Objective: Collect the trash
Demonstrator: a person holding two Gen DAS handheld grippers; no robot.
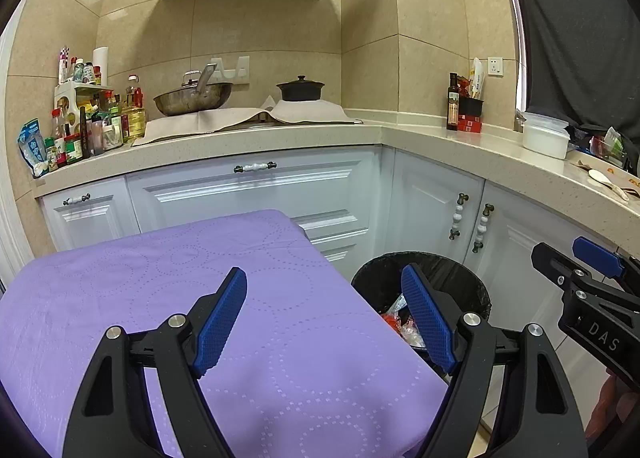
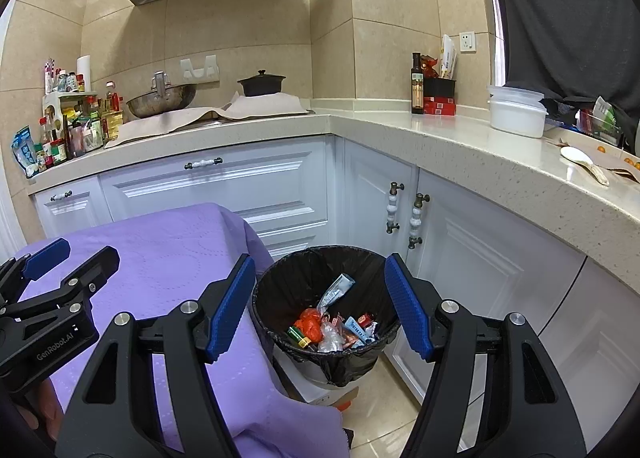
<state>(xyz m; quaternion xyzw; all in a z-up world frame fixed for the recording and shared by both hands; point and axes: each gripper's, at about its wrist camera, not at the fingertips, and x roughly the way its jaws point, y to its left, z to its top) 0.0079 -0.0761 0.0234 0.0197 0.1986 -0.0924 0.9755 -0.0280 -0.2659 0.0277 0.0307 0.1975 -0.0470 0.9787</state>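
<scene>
A round bin with a black liner (image 2: 276, 290) stands on the floor beside the purple-clothed table (image 2: 168, 254). Inside lie several scraps of trash (image 2: 332, 328): an orange wad, clear plastic, small wrappers and a tube. My right gripper (image 2: 320, 270) hangs open above the bin with nothing between its blue pads. My left gripper (image 1: 324, 282) is open over the table's right edge (image 1: 280, 338), empty too. The bin (image 1: 372, 282) shows partly behind its right finger. Each gripper appears at the edge of the other's view.
White cabinets (image 2: 248, 186) wrap around the corner behind the bin, under a beige counter (image 2: 400, 126). On the counter stand a wok (image 2: 160, 100), a black pot (image 2: 262, 84), bottles (image 2: 72, 126), a white tub (image 2: 516, 110) and a spoon (image 2: 580, 160). Tiled floor lies right of the bin.
</scene>
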